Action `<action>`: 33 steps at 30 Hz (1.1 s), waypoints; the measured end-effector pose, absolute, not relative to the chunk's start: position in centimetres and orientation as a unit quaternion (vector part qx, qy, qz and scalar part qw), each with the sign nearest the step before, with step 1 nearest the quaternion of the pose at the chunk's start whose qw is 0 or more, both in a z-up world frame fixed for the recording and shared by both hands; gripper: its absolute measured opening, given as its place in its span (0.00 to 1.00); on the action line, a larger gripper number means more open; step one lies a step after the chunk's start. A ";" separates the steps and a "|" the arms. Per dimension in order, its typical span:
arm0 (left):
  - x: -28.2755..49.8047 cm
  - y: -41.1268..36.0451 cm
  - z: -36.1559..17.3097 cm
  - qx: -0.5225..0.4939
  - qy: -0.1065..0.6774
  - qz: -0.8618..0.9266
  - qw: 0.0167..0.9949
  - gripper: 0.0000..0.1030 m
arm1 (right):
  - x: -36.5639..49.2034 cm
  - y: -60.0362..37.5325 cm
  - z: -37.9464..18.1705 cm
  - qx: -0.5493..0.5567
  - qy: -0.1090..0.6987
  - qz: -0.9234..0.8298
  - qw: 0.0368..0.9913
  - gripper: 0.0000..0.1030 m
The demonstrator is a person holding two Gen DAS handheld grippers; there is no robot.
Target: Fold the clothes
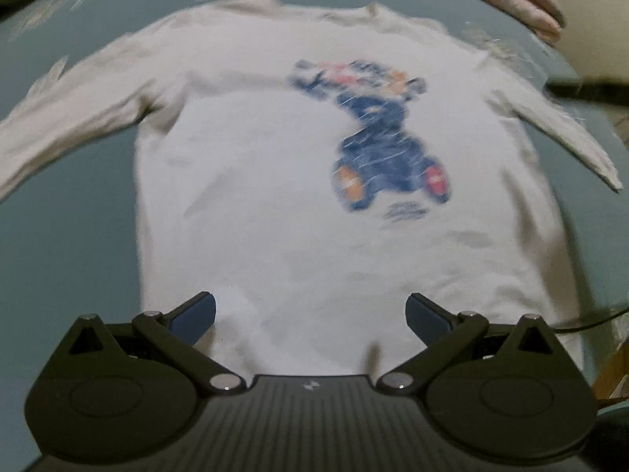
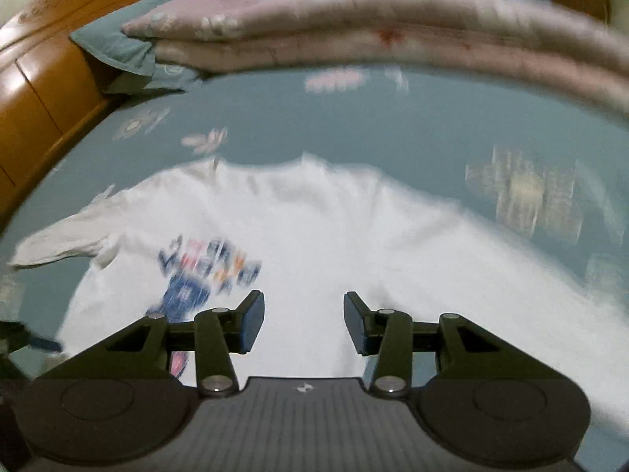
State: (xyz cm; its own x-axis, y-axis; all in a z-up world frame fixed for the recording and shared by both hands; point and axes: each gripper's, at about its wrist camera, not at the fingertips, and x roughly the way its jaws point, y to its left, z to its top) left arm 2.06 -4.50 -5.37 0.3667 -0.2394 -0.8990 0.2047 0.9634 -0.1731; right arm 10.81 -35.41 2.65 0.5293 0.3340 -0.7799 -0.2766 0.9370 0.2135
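Quilt [image 2: 354, 27] folded beyond shirt [image 1: 275, 196]; headboard [image 2: 39, 90] beside.

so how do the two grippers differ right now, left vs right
The left gripper has its jaws spread wide, while the right gripper has them about half as far apart. The left gripper hangs over the hem end of the white shirt, facing the collar; the right gripper's view takes the shirt more from one side, with the print off to the left. Both are empty and point down at the shirt.
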 end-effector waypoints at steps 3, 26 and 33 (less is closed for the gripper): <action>2.4 -6.8 -5.3 0.005 0.542 -0.151 0.826 0.99 | 9.1 -35.5 -0.3 0.074 0.478 0.177 0.857 0.48; 0.3 -7.2 -7.7 0.031 0.570 -0.155 0.806 0.99 | 5.7 -35.9 -4.3 0.134 0.512 0.159 0.834 0.55; 1.0 -0.1 -1.9 -0.065 0.474 -0.071 0.875 0.99 | 6.2 -33.4 -2.3 0.089 0.497 0.179 0.845 0.56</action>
